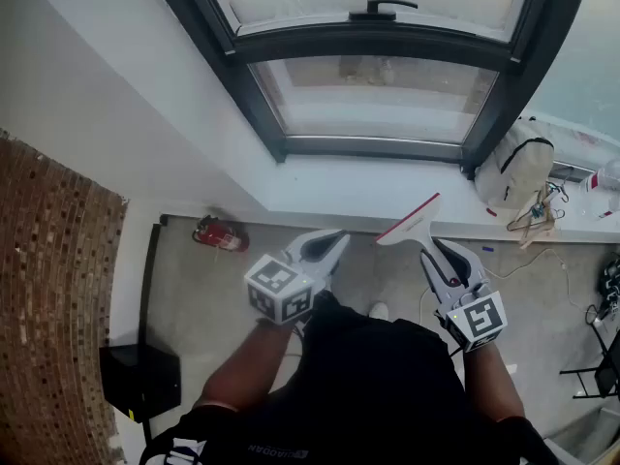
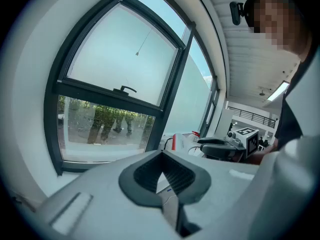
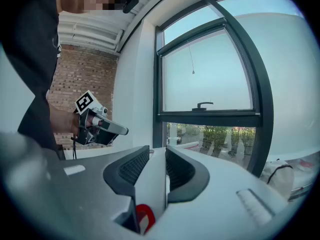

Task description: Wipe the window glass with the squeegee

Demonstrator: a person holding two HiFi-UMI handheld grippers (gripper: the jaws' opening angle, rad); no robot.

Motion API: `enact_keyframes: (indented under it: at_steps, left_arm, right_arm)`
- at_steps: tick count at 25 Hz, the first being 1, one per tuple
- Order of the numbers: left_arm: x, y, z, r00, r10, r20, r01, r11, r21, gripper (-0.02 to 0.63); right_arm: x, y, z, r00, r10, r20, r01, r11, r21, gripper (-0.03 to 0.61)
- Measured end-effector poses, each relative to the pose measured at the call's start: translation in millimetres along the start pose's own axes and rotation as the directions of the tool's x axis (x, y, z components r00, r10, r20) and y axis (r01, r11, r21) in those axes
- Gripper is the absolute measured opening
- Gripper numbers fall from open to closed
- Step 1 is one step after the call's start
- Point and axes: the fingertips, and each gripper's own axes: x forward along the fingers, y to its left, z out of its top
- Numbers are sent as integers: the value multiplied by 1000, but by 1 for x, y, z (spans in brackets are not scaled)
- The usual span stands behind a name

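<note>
At twelve o'clock in the head view the window glass (image 1: 378, 100) rises behind a dark frame, with the white sill (image 1: 320, 192) running below it. The right gripper (image 1: 433, 252) is clamped on the white handle of the squeegee (image 1: 409, 219). In the right gripper view the flat handle sits squarely between the two ribbed pads, with a red part showing beneath. From those jaws the tool points toward eleven o'clock, and its red-edged blade hangs over the sill's front edge, apart from the pane. The left gripper (image 1: 334, 240) hangs at nine o'clock of the blade, jaws together with nothing between them.

The step in hand looks like the approach, since no part of the blade touches glass yet. To do it well, I would carry the blade up toward twelve o'clock and lay its whole edge flat against the pane near the upper frame bar, not on one corner. The handle should then tilt slightly off the glass so the edge drags rather than chatters. Because the grip is on a thin handle, the blade may twist under pressure, so a firm, even push and one straight pull seem wiser than short dabs. The left gripper should keep clear of the stroke, and the white bag (image 1: 513, 172) at two o'clock on the sill is worth avoiding.
</note>
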Motion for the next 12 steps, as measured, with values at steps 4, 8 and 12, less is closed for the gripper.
enact_keyframes:
  at_steps: [4, 8, 12]
  left_arm:
    - [2, 0, -3, 1000, 1, -6, -1, 1000, -1, 0]
    - [2, -1, -4, 1000, -2, -8, 2, 1000, 2, 0]
    - [-1, 0, -4, 1000, 2, -6, -2, 1000, 3, 0]
  right_arm:
    - [1, -2, -3, 1000, -4, -3, 4, 1000, 9, 127]
    - [1, -1, -4, 1000, -12, 1, 12, 998, 69, 129]
    - [2, 1, -2, 1000, -3, 13, 2, 996, 87, 132]
